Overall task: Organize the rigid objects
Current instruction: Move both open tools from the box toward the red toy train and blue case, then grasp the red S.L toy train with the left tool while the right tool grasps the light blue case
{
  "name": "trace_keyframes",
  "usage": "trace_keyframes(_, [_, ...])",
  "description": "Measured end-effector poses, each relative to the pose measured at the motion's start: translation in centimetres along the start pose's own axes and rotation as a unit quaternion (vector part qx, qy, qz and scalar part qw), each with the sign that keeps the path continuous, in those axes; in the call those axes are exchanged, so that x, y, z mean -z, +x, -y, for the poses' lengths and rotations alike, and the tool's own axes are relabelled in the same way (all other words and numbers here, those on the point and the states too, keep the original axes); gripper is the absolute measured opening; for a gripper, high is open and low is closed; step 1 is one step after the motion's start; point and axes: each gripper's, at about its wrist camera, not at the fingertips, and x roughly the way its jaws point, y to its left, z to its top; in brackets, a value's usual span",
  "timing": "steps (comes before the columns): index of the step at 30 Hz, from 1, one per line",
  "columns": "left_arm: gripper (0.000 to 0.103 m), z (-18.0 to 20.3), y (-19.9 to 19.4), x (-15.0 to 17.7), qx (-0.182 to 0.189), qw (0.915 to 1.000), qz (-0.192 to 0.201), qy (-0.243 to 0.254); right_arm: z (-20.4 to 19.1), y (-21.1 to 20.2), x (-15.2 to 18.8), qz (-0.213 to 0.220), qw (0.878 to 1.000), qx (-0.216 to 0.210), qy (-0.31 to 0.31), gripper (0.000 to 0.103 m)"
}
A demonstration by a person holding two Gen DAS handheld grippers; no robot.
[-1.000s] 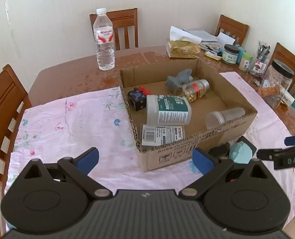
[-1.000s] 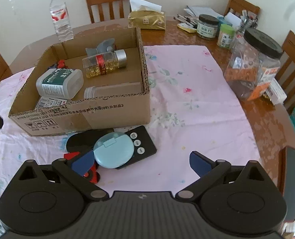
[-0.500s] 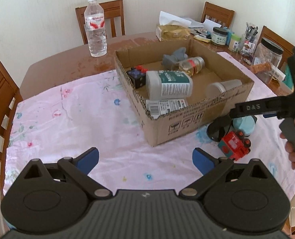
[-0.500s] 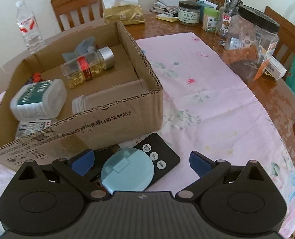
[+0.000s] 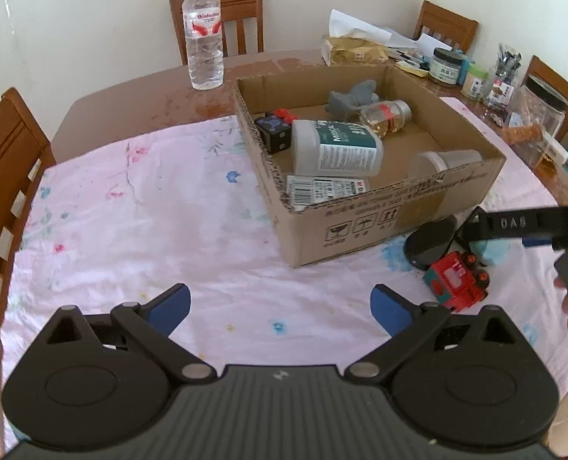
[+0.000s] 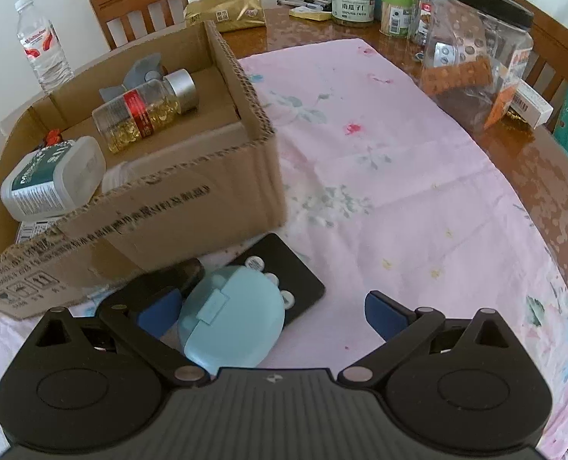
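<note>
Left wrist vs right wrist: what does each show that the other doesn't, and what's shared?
Only the left wrist view: the red toy train on the cloth, the black cube in the box, and the right gripper from the side.

Only the right wrist view: the black remote under the light blue case, with the open right gripper's left finger beside the case.

Both: the cardboard box, white bottle, capsule bottle, water bottle. The left gripper is open and holds nothing.
</note>
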Motion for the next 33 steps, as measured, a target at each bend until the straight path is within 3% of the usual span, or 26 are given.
trace_keyframes(15, [0.1, 5.2, 1.3, 0.5, 0.008, 0.9996, -0.025, 0.01, 3.7, 0.0, 0.6, 0.003, 0.999, -0.007, -0.046, 0.103])
trace_keyframes(25, [0.1, 7.5, 2.7, 0.3, 0.017, 0.999, -0.041, 0.009, 4.2, -0.3, 1.3, -0.017, 0.989, -0.004, -0.149, 0.103])
trace_keyframes(30, [0.1, 8.9, 3.5, -0.2, 0.041, 0.998, -0.042, 0.023, 4.8, -0.8, 2.1, -0.018, 0.981, -0.025, -0.192, 0.103])
trace_keyframes(33, [0.1, 10.1, 3.8, -0.3, 0.073, 0.9949, -0.035, 0.061, 5.6, -0.7, 2.1, -0.023, 0.978, -0.042, -0.201, 0.103])
